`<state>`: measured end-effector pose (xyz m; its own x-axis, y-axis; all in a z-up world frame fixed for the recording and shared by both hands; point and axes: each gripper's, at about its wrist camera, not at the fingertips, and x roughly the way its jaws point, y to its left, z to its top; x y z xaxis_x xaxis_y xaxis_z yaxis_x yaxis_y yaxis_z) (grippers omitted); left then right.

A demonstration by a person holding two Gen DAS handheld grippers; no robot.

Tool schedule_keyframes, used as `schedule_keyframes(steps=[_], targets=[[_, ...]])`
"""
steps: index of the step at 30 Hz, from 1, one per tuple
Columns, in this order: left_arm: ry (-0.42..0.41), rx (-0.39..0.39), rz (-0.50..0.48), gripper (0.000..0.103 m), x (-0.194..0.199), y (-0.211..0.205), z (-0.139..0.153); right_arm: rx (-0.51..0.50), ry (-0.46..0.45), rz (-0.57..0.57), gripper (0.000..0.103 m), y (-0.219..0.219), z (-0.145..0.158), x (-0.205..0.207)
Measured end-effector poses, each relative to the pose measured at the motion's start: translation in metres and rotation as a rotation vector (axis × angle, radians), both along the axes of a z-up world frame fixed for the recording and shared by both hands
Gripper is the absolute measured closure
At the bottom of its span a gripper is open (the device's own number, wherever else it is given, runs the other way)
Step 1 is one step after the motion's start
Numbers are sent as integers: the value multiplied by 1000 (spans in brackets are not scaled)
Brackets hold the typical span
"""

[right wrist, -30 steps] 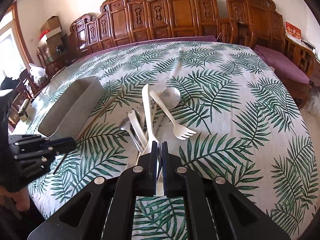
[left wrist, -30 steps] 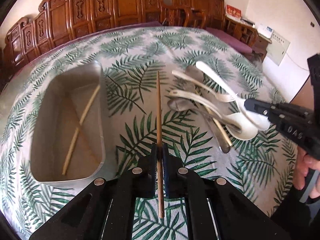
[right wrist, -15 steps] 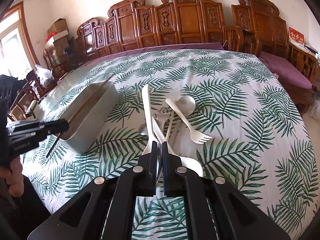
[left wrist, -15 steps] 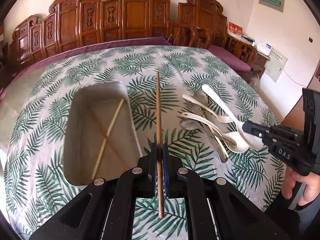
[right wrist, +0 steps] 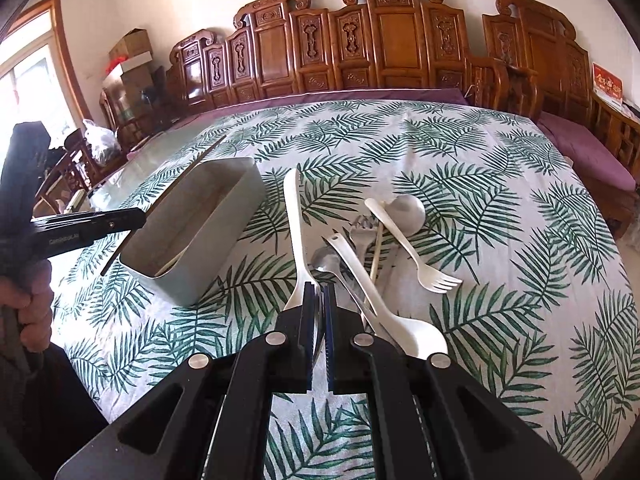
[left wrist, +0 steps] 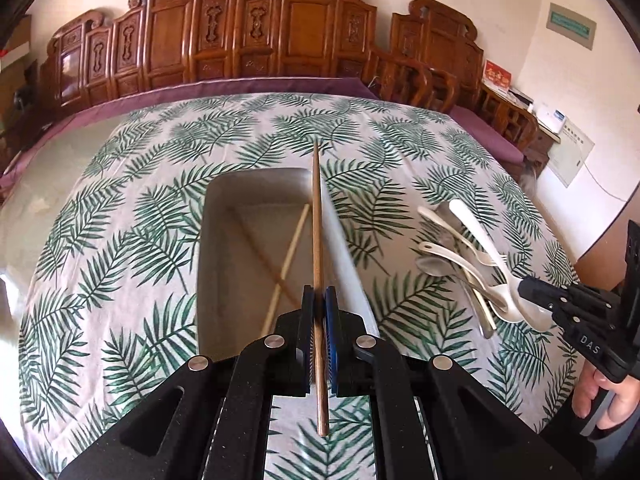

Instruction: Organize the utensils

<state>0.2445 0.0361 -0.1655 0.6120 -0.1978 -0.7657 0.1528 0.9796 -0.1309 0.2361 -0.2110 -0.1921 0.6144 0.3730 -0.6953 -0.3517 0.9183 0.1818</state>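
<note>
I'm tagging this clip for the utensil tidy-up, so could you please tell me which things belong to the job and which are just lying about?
Job:
- brown chopstick in left tongs
- white spoon in right tongs
- grey bin
- utensil pile

Lying about:
- carved wooden chairs
- cardboard boxes

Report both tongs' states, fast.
Left tongs: closed on the brown chopstick.
Right tongs: closed on the long white spoon.
</note>
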Motion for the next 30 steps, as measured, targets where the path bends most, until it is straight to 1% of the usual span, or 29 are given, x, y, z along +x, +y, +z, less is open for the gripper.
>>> schedule_keyframes(steps=[5, 8, 14, 27, 30], targets=[[31, -5, 16, 98, 7, 12, -10, -2, -12, 15, 98, 9, 5, 3], [64, -9, 30, 98, 14, 18, -18, 2, -14, 25, 98, 15, 7, 6], [86, 0, 36, 98, 25, 21, -25, 0, -12, 55, 98, 32, 7, 11], [94, 14, 60, 98, 39, 25, -30, 19, -11, 91, 97, 59, 10, 27], [79, 27, 63, 98, 40, 26, -27, 20, -9, 93, 97, 66, 10, 31]])
